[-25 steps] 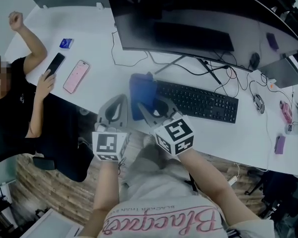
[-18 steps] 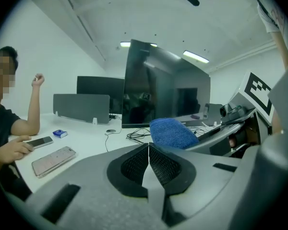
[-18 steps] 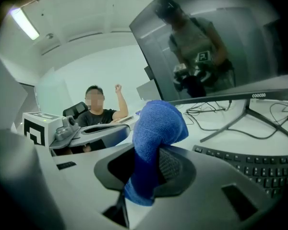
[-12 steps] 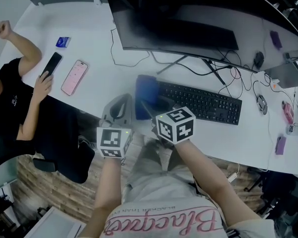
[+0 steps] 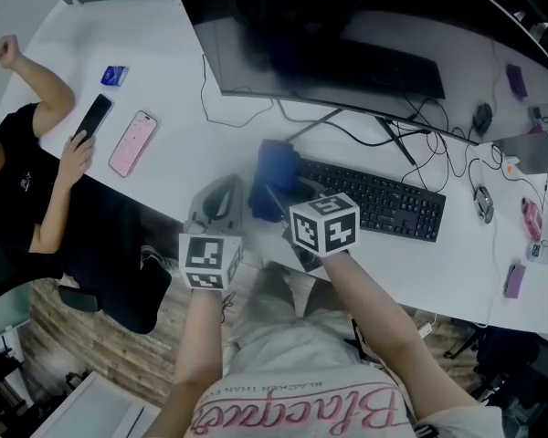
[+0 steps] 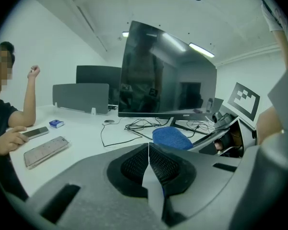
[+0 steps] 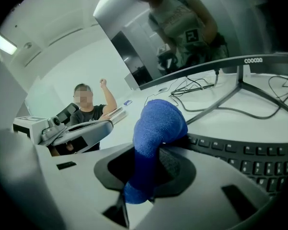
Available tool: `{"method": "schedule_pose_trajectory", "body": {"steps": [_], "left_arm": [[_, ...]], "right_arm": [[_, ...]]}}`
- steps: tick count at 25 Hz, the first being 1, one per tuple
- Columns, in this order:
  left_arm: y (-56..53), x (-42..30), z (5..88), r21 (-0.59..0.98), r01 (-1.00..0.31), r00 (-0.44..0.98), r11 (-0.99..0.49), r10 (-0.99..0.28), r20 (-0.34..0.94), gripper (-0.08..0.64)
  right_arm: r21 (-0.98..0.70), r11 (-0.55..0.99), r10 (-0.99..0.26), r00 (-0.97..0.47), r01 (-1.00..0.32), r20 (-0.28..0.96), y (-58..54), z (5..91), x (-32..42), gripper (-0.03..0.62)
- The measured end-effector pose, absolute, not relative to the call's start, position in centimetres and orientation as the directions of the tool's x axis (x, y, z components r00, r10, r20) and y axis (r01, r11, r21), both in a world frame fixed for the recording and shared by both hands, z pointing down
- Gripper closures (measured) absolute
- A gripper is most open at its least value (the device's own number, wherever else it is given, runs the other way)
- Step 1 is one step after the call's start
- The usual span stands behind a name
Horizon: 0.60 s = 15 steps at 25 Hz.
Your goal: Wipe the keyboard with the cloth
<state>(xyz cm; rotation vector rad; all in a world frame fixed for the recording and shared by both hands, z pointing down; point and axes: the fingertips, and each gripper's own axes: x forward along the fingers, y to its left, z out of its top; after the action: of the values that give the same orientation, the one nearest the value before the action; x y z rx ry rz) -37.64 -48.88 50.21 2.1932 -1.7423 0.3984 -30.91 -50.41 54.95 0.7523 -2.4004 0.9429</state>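
A black keyboard lies on the white desk below the curved monitor. My right gripper is shut on a blue cloth, bunched up at the keyboard's left end. In the right gripper view the blue cloth stands pinched between the jaws, with the keyboard just behind it. My left gripper hangs over the desk's front edge, left of the cloth, jaws shut and empty. The left gripper view shows the cloth and the right gripper to its right.
A seated person at the desk's left end holds a black phone; a pink phone and a small blue box lie nearby. Cables run behind the keyboard. A mouse and small items sit at the right.
The cloth, lying flat over the keyboard's left end before, is now gathered into a bunch and lifted in my right gripper. The left gripper has barely moved.
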Motion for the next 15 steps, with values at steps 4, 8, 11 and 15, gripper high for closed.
{"method": "schedule_pose_trajectory", "body": {"steps": [4, 8, 11, 15], "left_arm": [[-49.4, -36.5, 50.2, 0.062, -0.974, 0.222, -0.216, -0.884, 0.411, 0.554], [-49.6, -35.4, 50.7, 0.059, -0.974, 0.222, -0.217, -0.877, 0.426, 0.554], [-49.8, -34.6, 50.6, 0.057, -0.974, 0.222, -0.219, -0.877, 0.427, 0.554], [-50.1, -33.4, 50.5, 0.051, -0.974, 0.221, -0.221, -0.874, 0.432, 0.554]], "right_arm": [[-0.487, 0.585, -0.32, -0.737, -0.648, 0.596, -50.7, 55.4, -29.5, 0.5], [-0.5, 0.573, -0.31, -0.736, -0.65, 0.602, -50.8, 55.6, -28.5, 0.5], [-0.497, 0.576, -0.307, -0.735, -0.649, 0.605, -50.8, 55.6, -27.8, 0.502], [-0.48, 0.581, -0.311, -0.724, -0.658, 0.616, -50.9, 55.5, -26.6, 0.5]]}}
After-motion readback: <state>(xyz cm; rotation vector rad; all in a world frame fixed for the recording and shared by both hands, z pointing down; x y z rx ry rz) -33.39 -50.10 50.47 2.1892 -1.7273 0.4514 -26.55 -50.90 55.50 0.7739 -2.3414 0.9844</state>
